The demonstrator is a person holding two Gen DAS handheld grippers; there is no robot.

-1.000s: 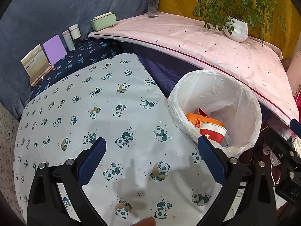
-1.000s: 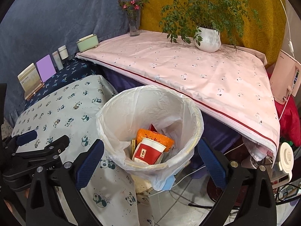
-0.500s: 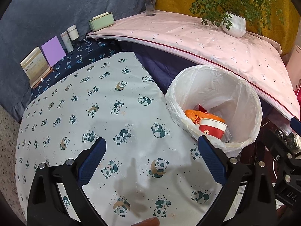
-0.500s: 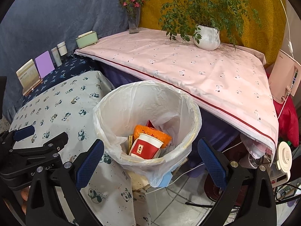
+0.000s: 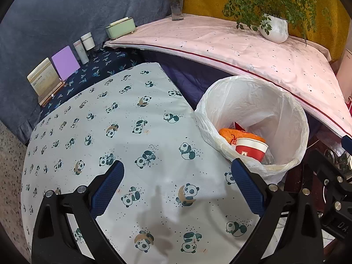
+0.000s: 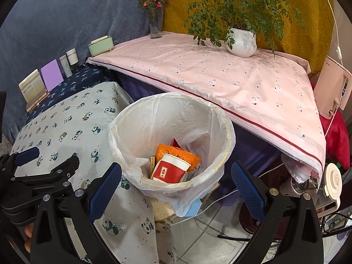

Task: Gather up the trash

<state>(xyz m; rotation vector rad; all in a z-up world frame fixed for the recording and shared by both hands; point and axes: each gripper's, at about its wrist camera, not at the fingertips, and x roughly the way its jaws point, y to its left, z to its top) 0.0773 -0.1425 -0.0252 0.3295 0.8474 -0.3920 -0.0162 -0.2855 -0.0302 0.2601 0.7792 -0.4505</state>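
A waste bin lined with a white plastic bag [image 5: 286,101] [image 6: 136,118] stands beside the panda-print table [image 5: 123,132] [image 6: 55,127]. Inside it lie a red and white paper cup [image 5: 250,150] [image 6: 170,170] and an orange snack packet [image 5: 233,133] [image 6: 176,154]. My left gripper [image 5: 177,187] hovers open over the panda cloth, left of the bin, with nothing between its fingers. My right gripper [image 6: 176,187] is open above the bin's near rim, holding nothing. The left gripper [image 6: 47,161] also shows at the left of the right wrist view.
A pink-covered table [image 5: 242,41] [image 6: 231,77] behind the bin carries a potted plant [image 5: 275,27] [image 6: 242,41], a flower vase [image 5: 177,4] and a green box [image 5: 120,27]. Cards and small bottles [image 5: 84,46] line the dark blue cloth. Cables and a white device [image 6: 333,180] lie on the floor at right.
Both views have pulled back and lifted slightly, so the bin sits a little lower and farther. The grippers stay open and the trash in the bin has not moved.
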